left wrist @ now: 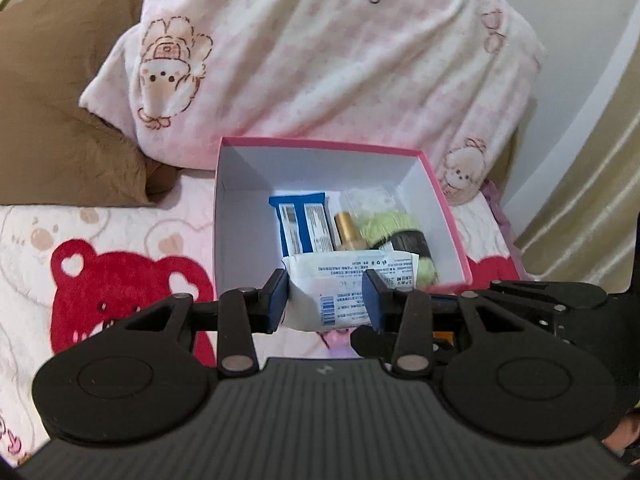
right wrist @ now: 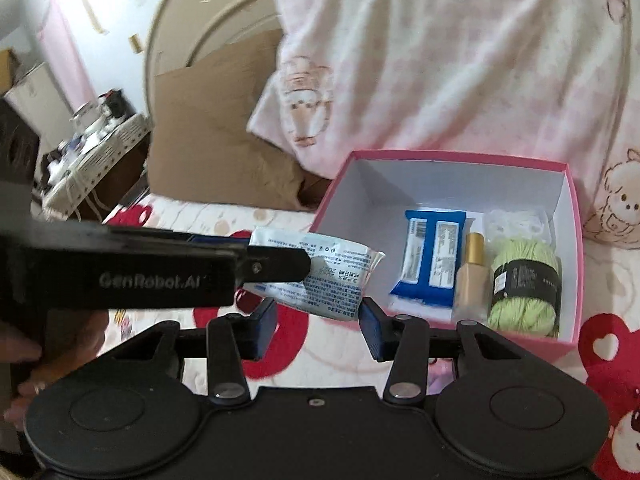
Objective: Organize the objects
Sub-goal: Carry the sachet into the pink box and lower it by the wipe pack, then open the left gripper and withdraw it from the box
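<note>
My left gripper point(left wrist: 326, 300) is shut on a white printed packet point(left wrist: 340, 280) and holds it in the air at the near rim of the open pink box point(left wrist: 320, 145). The packet point(right wrist: 320, 268) and the left gripper body point(right wrist: 120, 268) also show in the right wrist view, left of the pink box point(right wrist: 576, 240). Inside the box lie a blue packet point(right wrist: 432, 256), a beige bottle with a gold cap point(right wrist: 472, 276), a green yarn ball point(right wrist: 524, 284) and a clear bag point(right wrist: 516, 220). My right gripper point(right wrist: 318, 326) is open and empty, just below the packet.
The box sits on a pink bedspread with red bears point(left wrist: 120, 280). A folded pink blanket point(left wrist: 340, 60) and a brown pillow point(left wrist: 60, 120) lie behind it. A cluttered white side table point(right wrist: 92, 148) stands far left of the bed.
</note>
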A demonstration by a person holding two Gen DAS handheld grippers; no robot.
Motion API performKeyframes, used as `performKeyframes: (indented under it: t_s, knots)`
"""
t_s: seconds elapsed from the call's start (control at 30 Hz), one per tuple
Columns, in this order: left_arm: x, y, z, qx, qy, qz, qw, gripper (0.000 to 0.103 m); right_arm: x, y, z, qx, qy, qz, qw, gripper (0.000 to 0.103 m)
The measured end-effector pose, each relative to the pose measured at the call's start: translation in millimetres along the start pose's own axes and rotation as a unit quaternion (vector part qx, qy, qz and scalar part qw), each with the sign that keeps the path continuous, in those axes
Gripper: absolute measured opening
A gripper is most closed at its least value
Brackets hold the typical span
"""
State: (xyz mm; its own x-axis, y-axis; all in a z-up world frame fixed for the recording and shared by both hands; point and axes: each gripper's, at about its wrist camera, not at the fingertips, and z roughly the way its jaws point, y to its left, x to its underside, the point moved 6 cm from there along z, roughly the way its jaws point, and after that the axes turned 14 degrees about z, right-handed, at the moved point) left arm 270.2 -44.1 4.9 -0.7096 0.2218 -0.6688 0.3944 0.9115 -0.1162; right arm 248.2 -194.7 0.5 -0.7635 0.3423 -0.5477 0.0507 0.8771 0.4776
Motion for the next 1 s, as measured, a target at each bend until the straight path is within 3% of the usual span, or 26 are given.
performKeyframes:
  t_s: [0.13, 0.23, 0.5, 0.77, 1.0]
  knots:
    - [-18, 9, 33, 0.006, 0.017, -0.014, 0.9997, 0.039, -26, -20, 25, 0.005, 0.01, 0.027, 1.0, 0.051]
    - [-18, 16, 61, 0.013, 0.031, -0.035, 0.9988, 0.038, -36, -44, 47, 0.005, 0.021, 0.08, 0.997, 0.051]
    - [4, 26, 121, 0.026, 0.07, -0.051, 0.9959, 0.038, -22, -80, 92, 0.018, 0.044, 0.108, 0.993, 0.051]
    - [17, 27, 152, 0.04, 0.1, -0.064, 0.9921, 0.038, -16, -103, 109, 0.023, 0.076, 0.124, 0.989, 0.05]
    - [21, 25, 172, 0.033, 0.115, -0.073, 0.9901, 0.038, -14, -110, 124, 0.059, 0.091, 0.118, 0.987, 0.05]
